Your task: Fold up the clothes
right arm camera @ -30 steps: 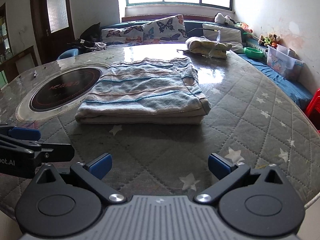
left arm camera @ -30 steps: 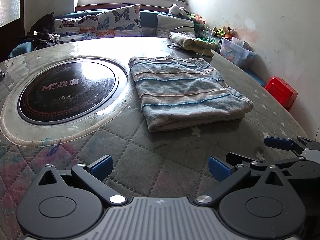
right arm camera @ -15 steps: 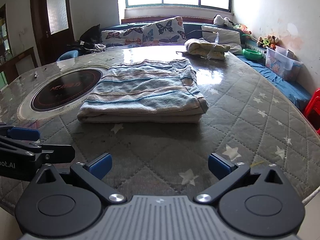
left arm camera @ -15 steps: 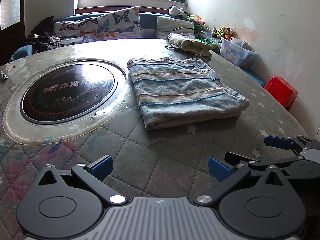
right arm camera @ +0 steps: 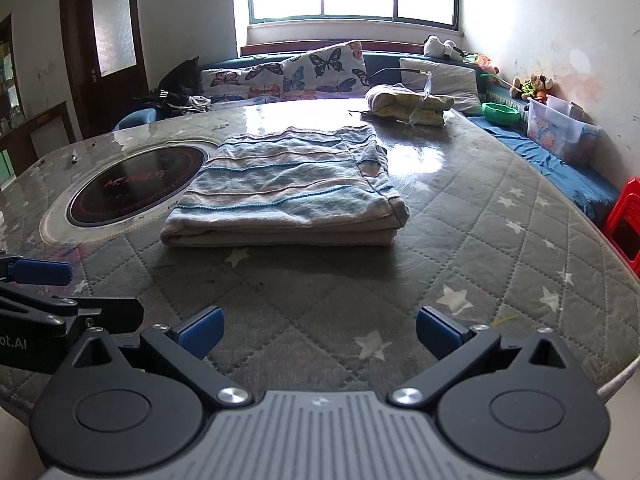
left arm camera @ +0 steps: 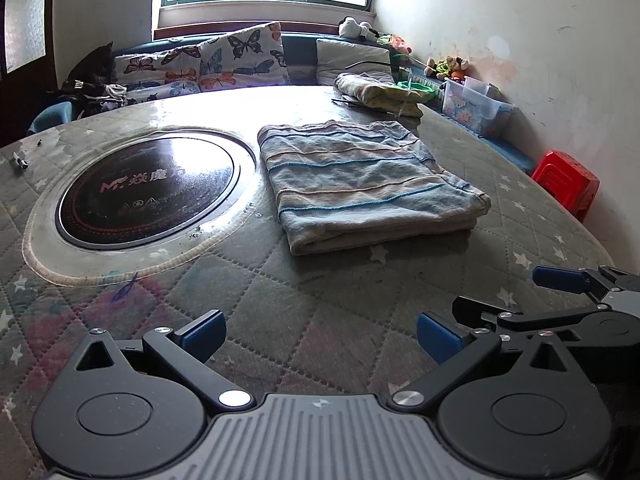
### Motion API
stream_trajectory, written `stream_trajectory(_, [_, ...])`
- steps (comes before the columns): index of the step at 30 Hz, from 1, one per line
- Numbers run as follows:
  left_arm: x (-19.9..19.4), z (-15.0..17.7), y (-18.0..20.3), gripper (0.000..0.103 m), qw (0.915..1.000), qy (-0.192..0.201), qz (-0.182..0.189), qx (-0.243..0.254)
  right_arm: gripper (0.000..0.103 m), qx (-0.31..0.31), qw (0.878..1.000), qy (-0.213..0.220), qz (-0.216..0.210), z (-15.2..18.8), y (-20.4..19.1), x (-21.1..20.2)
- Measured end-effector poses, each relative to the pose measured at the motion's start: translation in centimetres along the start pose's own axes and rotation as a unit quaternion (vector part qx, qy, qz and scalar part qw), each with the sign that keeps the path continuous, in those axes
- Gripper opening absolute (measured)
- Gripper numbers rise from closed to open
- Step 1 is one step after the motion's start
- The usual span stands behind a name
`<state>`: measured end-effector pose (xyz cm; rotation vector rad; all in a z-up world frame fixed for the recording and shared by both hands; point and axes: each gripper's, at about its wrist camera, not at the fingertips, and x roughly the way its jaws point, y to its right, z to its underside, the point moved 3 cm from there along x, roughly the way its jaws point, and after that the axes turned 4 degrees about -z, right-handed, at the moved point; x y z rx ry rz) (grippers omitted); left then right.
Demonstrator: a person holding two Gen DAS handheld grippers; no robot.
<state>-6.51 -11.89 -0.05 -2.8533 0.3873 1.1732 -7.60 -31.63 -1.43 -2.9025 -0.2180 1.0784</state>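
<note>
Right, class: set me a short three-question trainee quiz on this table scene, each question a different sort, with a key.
1. True or false: the left gripper holds the striped garment.
2. Multiple choice: beside the striped garment, set into the table, is A) a round black hotplate; B) a sink; C) a basket.
3. Fill in: the right gripper is ____ (open/shut).

Key: 1 false, it is open and empty; 2 A; 3 open.
</note>
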Motion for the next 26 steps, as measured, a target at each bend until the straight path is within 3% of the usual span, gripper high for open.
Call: stream_trajectory(26, [-0.9,1.1,0.9,0.103,0.9999,0.009,-0.004,0.008,0.103,-0.003,1.0,0.007,0.004,0.7,-0.2,-0.9])
